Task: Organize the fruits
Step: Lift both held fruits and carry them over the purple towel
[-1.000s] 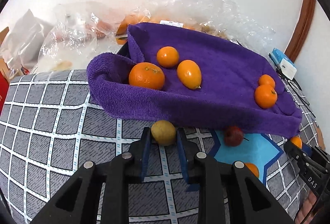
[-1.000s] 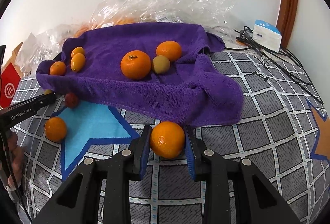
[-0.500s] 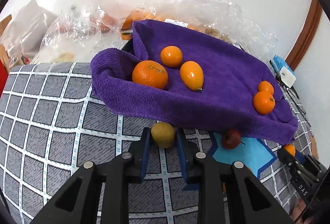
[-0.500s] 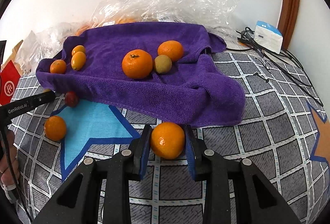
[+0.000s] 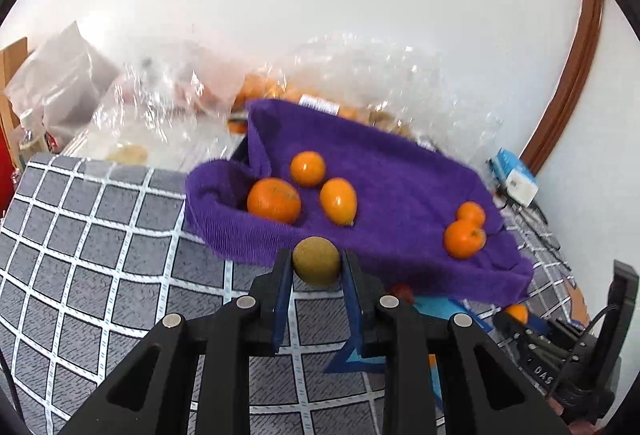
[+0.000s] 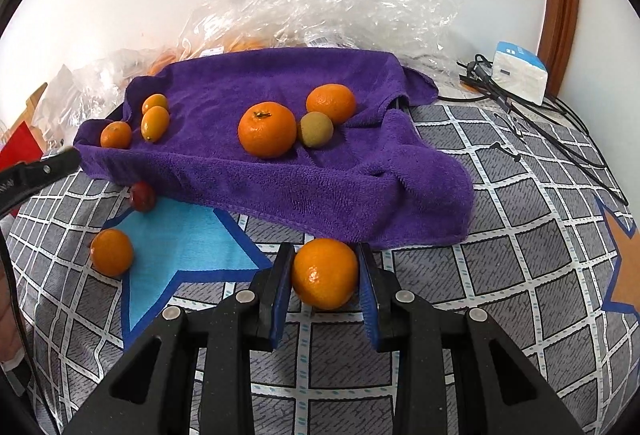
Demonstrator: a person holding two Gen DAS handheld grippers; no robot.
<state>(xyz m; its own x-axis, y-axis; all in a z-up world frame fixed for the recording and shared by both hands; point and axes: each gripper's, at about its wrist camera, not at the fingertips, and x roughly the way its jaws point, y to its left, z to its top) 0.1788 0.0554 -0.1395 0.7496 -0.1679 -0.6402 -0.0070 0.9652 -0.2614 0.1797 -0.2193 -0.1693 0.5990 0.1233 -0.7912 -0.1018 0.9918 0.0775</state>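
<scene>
My left gripper (image 5: 316, 269) is shut on a yellow-green fruit (image 5: 317, 261) and holds it lifted in front of the purple towel (image 5: 400, 187). Several oranges (image 5: 274, 199) lie on the towel. My right gripper (image 6: 324, 275) is shut on an orange (image 6: 324, 273) low over the checked cloth, just before the towel's front edge (image 6: 320, 195). On the towel in the right wrist view lie a big orange (image 6: 267, 129), a green-brown fruit (image 6: 316, 129) and smaller oranges (image 6: 155, 122).
A red fruit (image 6: 142, 196) and a loose orange (image 6: 112, 251) lie on the blue star (image 6: 188, 235) at the left. Clear plastic bags (image 6: 320, 7) pile up behind the towel. A white box (image 6: 518, 73) and cables (image 6: 560, 139) sit at the right.
My left gripper has risen with the yellow-green fruit, lifting it off the cloth toward the towel. My right gripper has stayed almost still with its orange.
</scene>
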